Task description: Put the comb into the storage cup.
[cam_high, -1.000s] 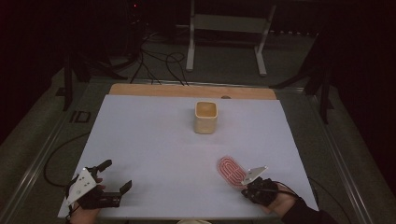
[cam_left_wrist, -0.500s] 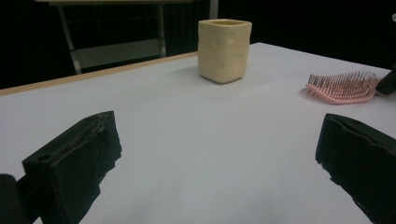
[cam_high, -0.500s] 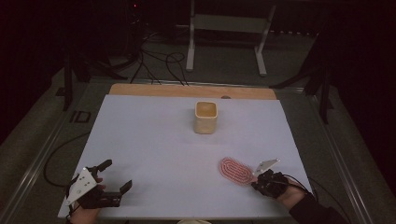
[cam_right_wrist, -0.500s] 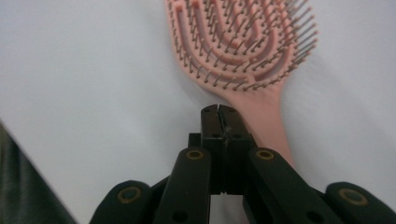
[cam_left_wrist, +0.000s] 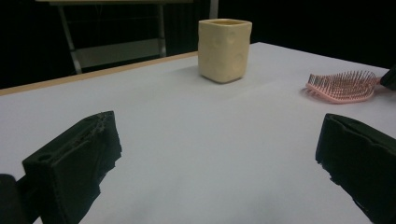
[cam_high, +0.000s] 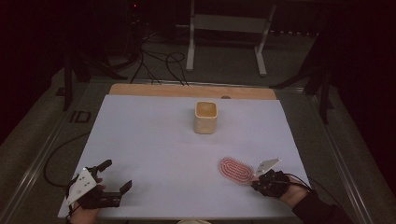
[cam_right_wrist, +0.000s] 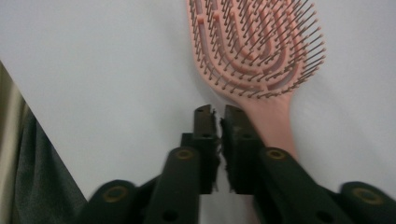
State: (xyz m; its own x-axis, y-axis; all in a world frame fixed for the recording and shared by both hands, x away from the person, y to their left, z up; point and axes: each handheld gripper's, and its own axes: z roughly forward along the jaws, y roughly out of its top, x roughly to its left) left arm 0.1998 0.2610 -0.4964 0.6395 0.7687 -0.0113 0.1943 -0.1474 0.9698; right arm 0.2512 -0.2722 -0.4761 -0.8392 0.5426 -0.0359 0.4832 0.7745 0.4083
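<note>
Pink hairbrush [cam_right_wrist: 254, 51] looks light, stiff; I'd take its handle. Right hand-held gripper [cam_right_wrist: 217, 114] nearly closed, just been opening, empty.

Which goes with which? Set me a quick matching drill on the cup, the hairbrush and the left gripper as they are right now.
Things:
1. cup
2. hairbrush
3. left gripper

States:
A. lying flat, bristles up, at the near right of the table
B. jaws wide apart, nothing between them
C. standing upright, mid-table toward the far edge

Pairs: 1-C; 2-A; 3-B
</note>
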